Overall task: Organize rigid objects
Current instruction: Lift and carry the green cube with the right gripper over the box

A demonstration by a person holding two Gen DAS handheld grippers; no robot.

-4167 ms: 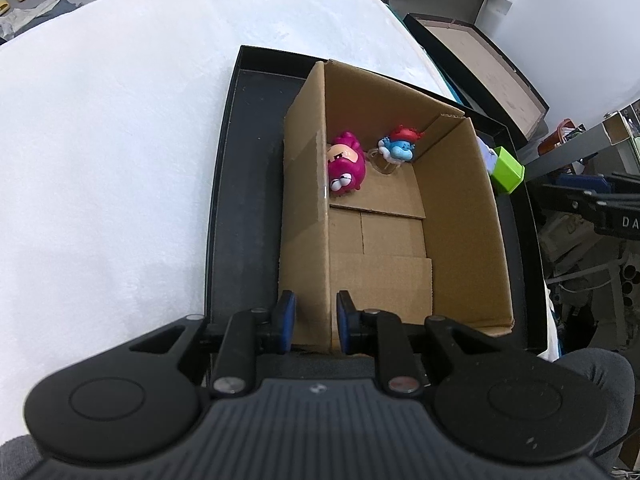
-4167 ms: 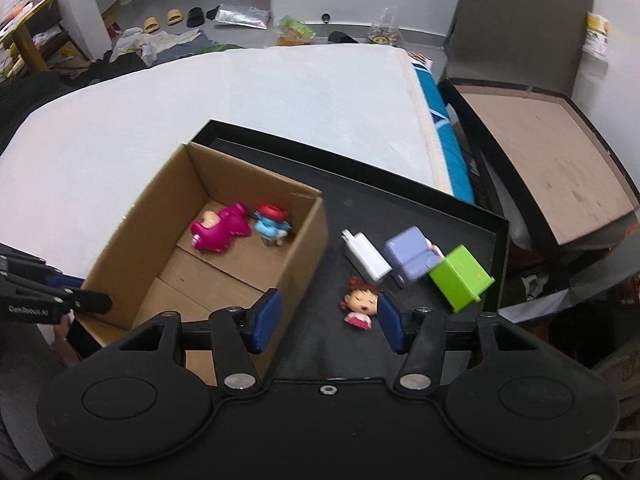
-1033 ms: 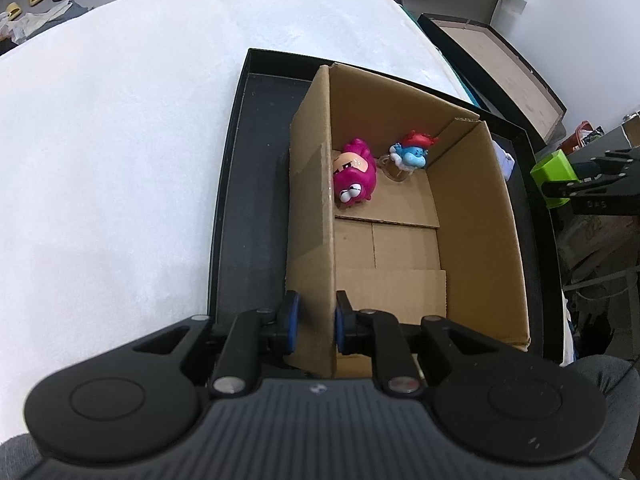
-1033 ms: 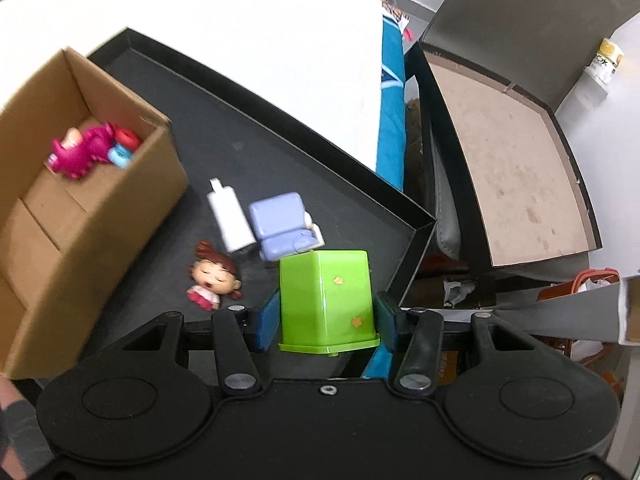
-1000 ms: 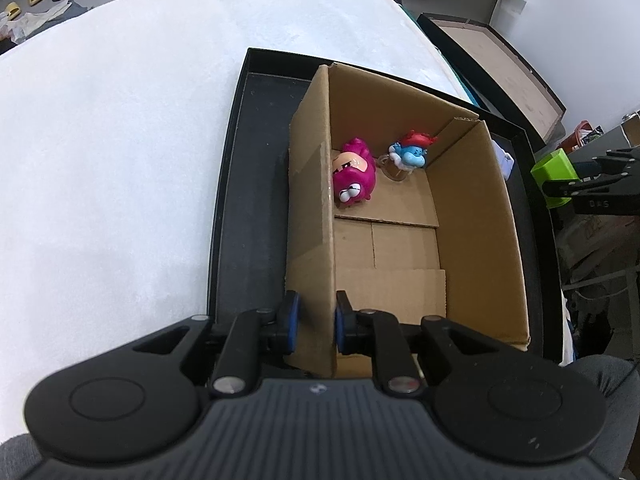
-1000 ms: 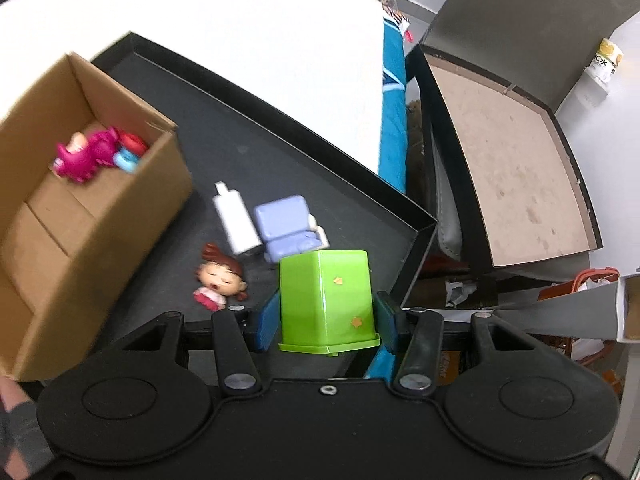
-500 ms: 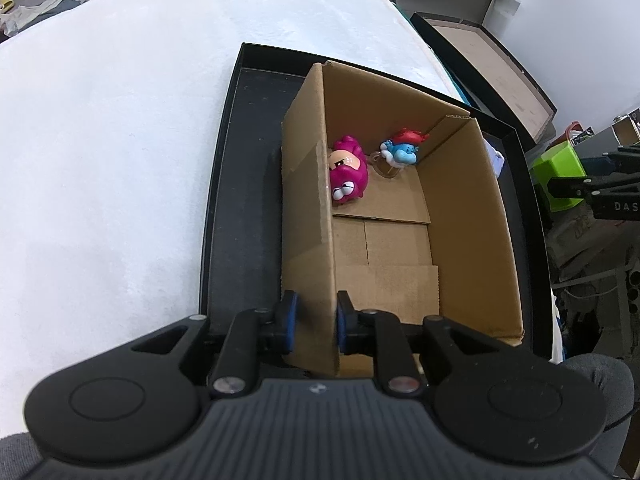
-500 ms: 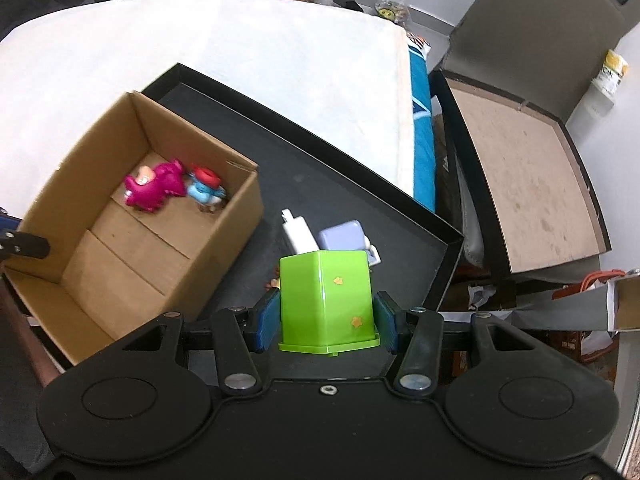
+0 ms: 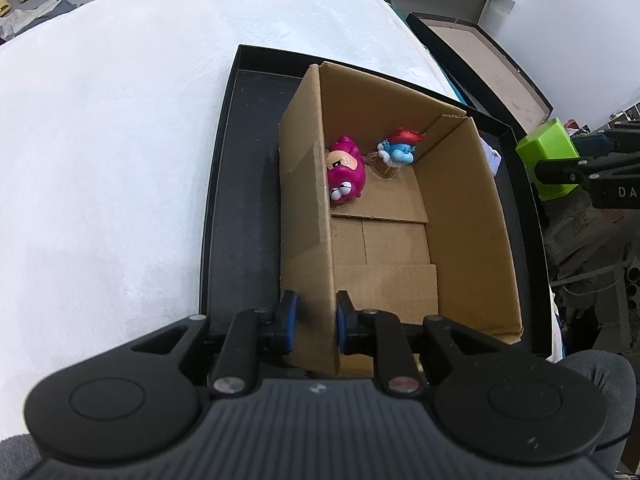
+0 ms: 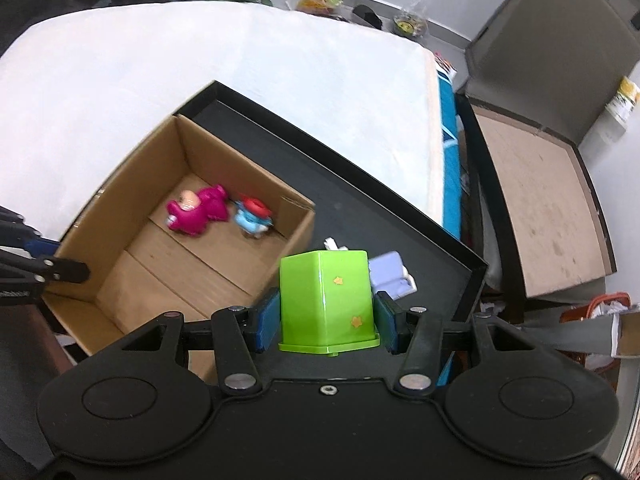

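The cardboard box is taken as landmark; it sits inside a black tray on a white cloth. The left gripper is pitched steeply downward at the box's near left corner, its blue pads clamped on the left wall, one pad outside, one inside. The right gripper is also pointed steeply down, held above the tray just past the box's right wall; its jaws are closed on a green cup, which is gripped by its sides, upside down with the flared rim toward the camera. Inside the box, at the far end, a pink figure and a blue figure with a red cap are seen lying side by side. On the tray floor beyond the box's right wall, a lilac toy and a white piece are partly hidden behind the cup. The right-wrist view is slightly motion-blurred.
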